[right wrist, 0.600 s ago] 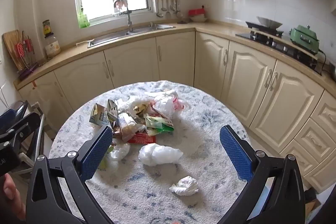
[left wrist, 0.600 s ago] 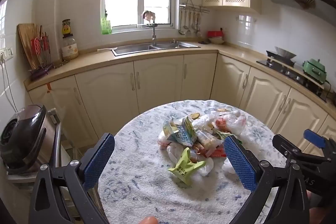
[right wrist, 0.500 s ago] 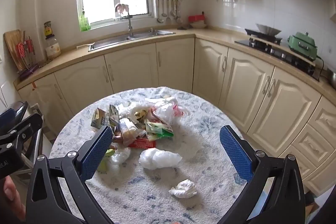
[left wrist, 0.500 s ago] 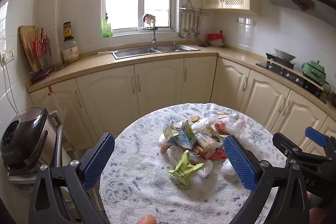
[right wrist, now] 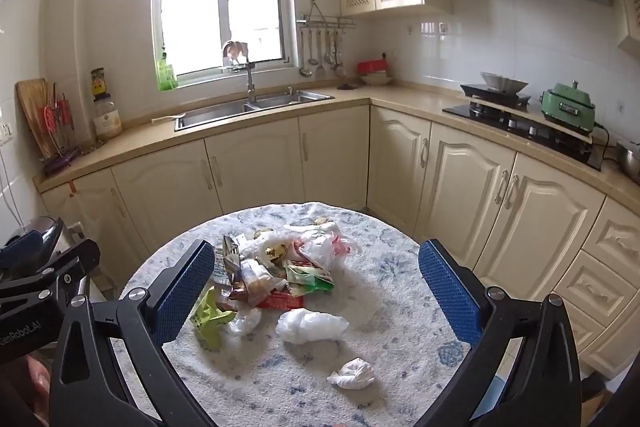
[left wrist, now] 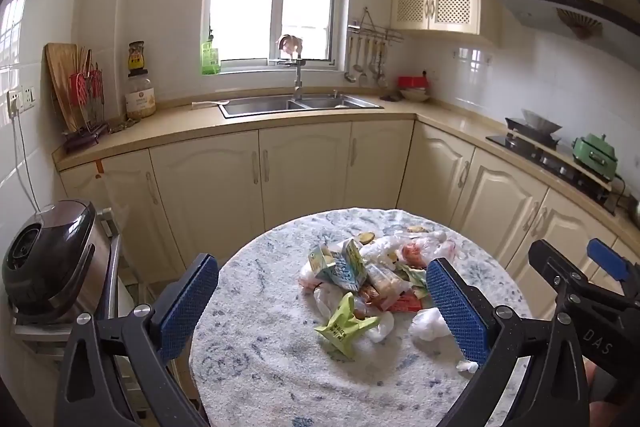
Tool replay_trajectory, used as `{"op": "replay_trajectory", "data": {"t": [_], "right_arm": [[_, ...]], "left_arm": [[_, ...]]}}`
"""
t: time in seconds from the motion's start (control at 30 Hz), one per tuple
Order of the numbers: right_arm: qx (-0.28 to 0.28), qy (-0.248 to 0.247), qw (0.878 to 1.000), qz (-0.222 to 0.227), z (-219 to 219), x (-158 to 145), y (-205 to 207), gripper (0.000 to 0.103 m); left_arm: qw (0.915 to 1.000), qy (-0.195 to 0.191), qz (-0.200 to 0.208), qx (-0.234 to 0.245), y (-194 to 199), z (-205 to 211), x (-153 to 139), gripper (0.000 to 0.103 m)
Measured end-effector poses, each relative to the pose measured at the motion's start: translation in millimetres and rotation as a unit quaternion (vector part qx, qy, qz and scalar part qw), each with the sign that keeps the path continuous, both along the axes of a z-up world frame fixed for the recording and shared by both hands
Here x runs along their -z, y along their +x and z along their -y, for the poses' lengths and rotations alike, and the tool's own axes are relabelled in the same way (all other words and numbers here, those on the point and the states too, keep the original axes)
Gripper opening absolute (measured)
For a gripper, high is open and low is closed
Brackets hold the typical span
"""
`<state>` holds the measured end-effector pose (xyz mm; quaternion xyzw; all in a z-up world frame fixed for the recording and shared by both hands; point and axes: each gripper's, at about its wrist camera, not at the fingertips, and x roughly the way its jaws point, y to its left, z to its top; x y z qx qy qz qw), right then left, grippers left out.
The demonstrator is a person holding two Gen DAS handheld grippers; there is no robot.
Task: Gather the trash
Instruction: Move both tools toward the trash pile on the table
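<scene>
- While both of your tongs hang spread wide and empty above the near edge of the round bench (right wrist: 400,267), nothing has been picked up yet: the left tongs (left wrist: 320,303) and the right tongs (right wrist: 316,291) each frame the litter between their blue pads.
- Your trash pile (right wrist: 280,267) lies straight ahead of both tongs, on the middle of the bench, a loose heap of wrappers, cartons and thin plastic bags.
- Nearest your right tongs, and apart from the heap, sit a small crumpled white tissue (right wrist: 352,373) and, just beyond it, a crumpled white plastic bag (right wrist: 312,325) whose long axis runs left to right across your view.
- Nearest your left tongs is the green wrapper (left wrist: 346,325), lying at the near edge of the heap and touching a white bag beside it; the milk carton (left wrist: 340,265) stands tilted behind it.
- I judge the tissue the easiest first take for your right side, since nothing stands between it and the pads.
- Mind that your two tongs are close together: the right tool shows at the right margin of the left view, so a reach to the centre could make them collide.
- No bin or bag to drop into shows in either view.
- Beyond the bench are cream cabinets, the sink (left wrist: 296,105) under the window, the stove (right wrist: 520,119) to the right and a rice cooker (left wrist: 48,259) at the left.
</scene>
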<state>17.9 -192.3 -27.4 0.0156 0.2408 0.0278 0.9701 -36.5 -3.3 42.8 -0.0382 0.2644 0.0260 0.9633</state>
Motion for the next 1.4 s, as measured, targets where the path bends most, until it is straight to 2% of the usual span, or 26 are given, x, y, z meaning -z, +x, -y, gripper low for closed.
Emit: {"op": "replay_trajectory", "data": {"t": [0.23,0.67,0.9,1.17,1.4], "right_arm": [[-0.001,-0.004,1.000,-0.006,-2,11,4,0.103],[-0.015,-0.009,1.000,0.010,-2,2,-1,0.103],[-0.020,-0.012,0.999,0.022,-3,-5,-3,0.103],[-0.019,-0.017,1.000,0.004,2,5,10,0.103],[-0.024,-0.025,0.998,-0.054,2,42,41,0.103]], "left_arm": [[0.9998,-0.001,0.010,0.016,-6,5,2,0.102],[0.9984,0.015,0.049,0.023,-34,12,-7,0.102],[0.9976,0.007,0.067,0.019,-41,12,-11,0.102],[0.9986,0.001,0.046,0.024,-22,10,-1,0.102],[0.9997,-0.004,-0.006,0.022,22,-1,30,0.102]]}}
